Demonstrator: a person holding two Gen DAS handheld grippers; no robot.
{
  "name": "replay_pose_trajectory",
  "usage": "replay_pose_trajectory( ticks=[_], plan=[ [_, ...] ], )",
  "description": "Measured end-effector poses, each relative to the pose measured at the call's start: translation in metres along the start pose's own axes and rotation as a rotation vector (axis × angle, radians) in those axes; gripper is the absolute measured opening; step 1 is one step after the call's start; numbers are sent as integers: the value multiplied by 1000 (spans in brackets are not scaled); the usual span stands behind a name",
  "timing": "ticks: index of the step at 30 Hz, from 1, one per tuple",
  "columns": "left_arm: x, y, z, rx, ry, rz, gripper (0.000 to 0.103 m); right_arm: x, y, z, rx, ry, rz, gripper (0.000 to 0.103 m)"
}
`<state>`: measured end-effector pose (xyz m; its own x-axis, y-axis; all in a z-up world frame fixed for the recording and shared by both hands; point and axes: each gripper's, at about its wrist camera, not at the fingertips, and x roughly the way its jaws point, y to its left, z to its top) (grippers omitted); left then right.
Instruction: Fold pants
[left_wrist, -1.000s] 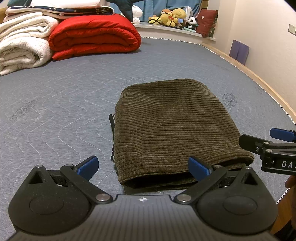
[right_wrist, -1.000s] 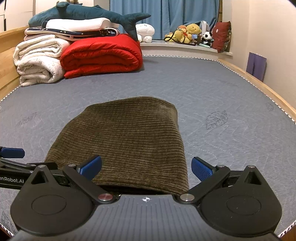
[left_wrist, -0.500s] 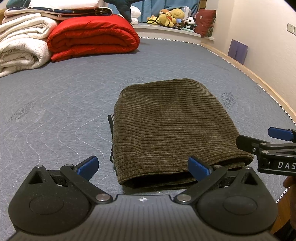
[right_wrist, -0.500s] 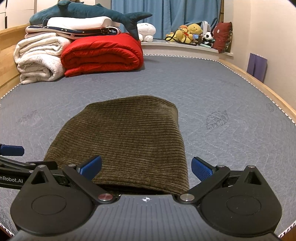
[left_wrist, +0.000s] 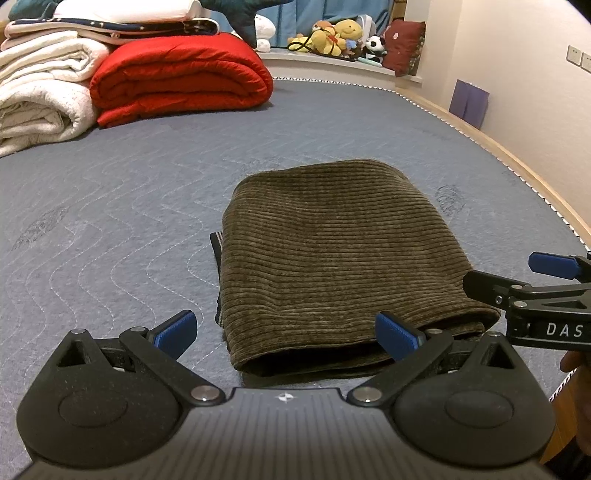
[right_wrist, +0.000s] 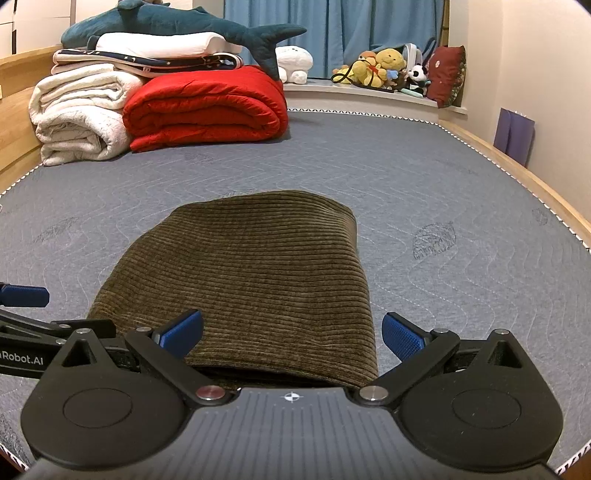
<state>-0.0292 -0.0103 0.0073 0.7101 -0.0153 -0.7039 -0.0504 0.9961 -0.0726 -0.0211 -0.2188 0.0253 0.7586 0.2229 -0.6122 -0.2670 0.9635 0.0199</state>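
The folded pants (left_wrist: 343, 258) lie on the mattress (left_wrist: 110, 206) just ahead of both sets of fingertips; left gripper (left_wrist: 286, 330) and right gripper (right_wrist: 291, 332) hover spread, gripping nothing, seemingly finished.

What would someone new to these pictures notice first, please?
The folded brown corduroy pants lie mid-mattress, just ahead of both open grippers: the left gripper and the right gripper. Behind, at the far left, a bright red quilt sits beside white blankets.
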Motion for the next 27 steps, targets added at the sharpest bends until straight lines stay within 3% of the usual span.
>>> replay_pose_trajectory(
  ticks=[27],
  plan=[
    [-1,1,0,11,-8,-14,103,0,3,0,-1,0,-2,102]
  ],
)
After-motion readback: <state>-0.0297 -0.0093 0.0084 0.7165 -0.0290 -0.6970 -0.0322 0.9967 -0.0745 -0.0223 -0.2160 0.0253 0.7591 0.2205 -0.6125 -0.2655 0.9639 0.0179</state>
